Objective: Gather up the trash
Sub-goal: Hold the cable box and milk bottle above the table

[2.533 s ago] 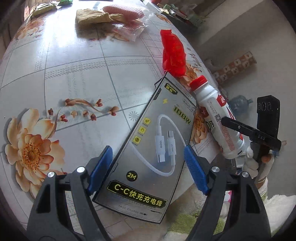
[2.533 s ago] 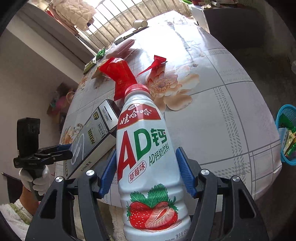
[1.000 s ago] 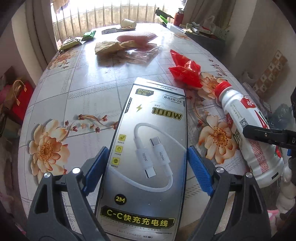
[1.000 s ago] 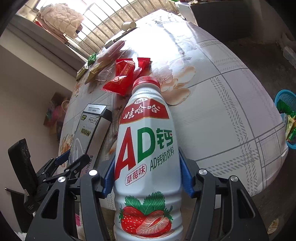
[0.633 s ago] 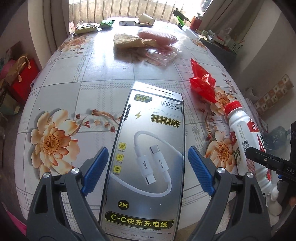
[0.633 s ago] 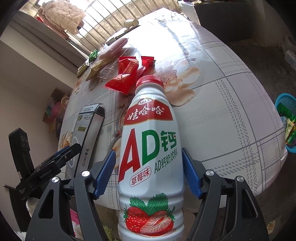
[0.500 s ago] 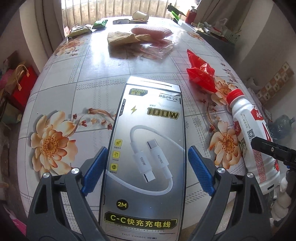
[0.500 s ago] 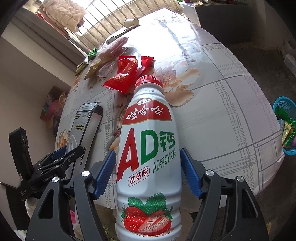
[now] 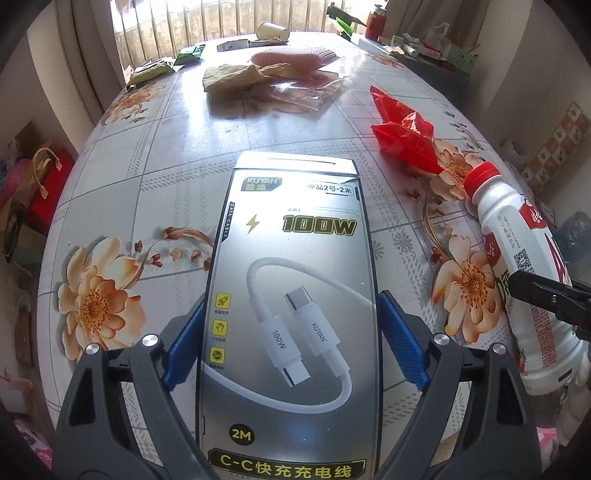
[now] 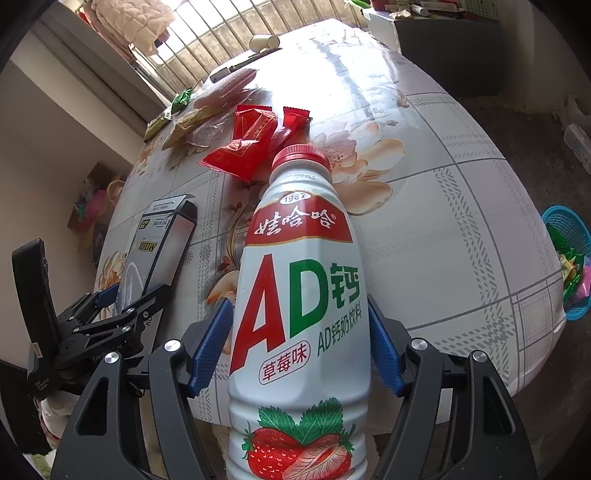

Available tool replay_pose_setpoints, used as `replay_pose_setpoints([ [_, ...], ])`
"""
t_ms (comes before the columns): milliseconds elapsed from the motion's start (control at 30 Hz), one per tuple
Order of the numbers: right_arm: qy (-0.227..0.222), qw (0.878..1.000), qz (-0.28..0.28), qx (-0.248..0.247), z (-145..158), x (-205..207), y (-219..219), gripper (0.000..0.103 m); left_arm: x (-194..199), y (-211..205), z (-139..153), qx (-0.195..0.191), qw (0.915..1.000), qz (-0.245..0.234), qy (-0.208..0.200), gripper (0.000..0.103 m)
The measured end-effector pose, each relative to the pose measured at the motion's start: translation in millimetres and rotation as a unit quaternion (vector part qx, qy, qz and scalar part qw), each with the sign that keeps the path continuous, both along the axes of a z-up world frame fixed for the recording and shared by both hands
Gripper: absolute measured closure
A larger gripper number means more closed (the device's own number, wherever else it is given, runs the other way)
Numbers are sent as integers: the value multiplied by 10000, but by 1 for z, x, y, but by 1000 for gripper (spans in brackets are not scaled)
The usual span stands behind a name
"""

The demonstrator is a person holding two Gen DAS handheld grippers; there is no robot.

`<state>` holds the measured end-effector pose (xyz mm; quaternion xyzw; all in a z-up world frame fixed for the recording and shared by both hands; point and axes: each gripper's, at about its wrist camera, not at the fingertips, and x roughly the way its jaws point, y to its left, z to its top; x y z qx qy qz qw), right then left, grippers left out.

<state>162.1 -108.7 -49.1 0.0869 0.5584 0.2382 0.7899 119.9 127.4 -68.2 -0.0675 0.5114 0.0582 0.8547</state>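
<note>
A silver charging-cable box [image 9: 295,258] lies on the flowered table [image 9: 147,166], its near end past the table's front edge. My left gripper [image 9: 293,306] is shut on its long sides; this gripper [image 10: 110,295] and the box [image 10: 162,236] also show in the right wrist view. A white strawberry milk bottle [image 10: 299,295] with a red cap lies on the table, base toward me. My right gripper [image 10: 299,306] straddles it, open, with thin gaps at both pads. The bottle [image 9: 517,258] lies at the table's right rim. A red wrapper [image 9: 402,136] lies just beyond it.
Clear bags, a pink mesh piece [image 9: 291,59] and a yellowish wrapper lie mid-table. Green packets [image 9: 188,55] and a paper cup [image 9: 271,31] sit at the far end. A blue basket [image 10: 565,258] holding wrappers stands on the floor to the right.
The box and bottle, tilted above the table before, now lie on it. The right jaws have spread off the bottle's sides. The left view takes in more of the far table.
</note>
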Motion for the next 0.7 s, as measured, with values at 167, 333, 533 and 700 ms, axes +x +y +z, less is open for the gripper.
replay_pose_setpoints([
  [167, -25, 10000, 26, -28, 1, 0, 2, 38, 4, 1, 0, 75, 10000, 44, -29, 19],
  [333, -52, 10000, -12, -1, 1, 0, 0, 43, 4, -1, -1, 129, 9999, -2, -90, 21],
  [533, -93, 9999, -51, 93, 1, -2, -4, 44, 2, -4, 0, 199, 9997, -33, -144, 22],
  [700, -106, 9998, -89, 138, 2, -4, -8, 44, -1, -6, 2, 250, 9995, -29, -206, 22],
])
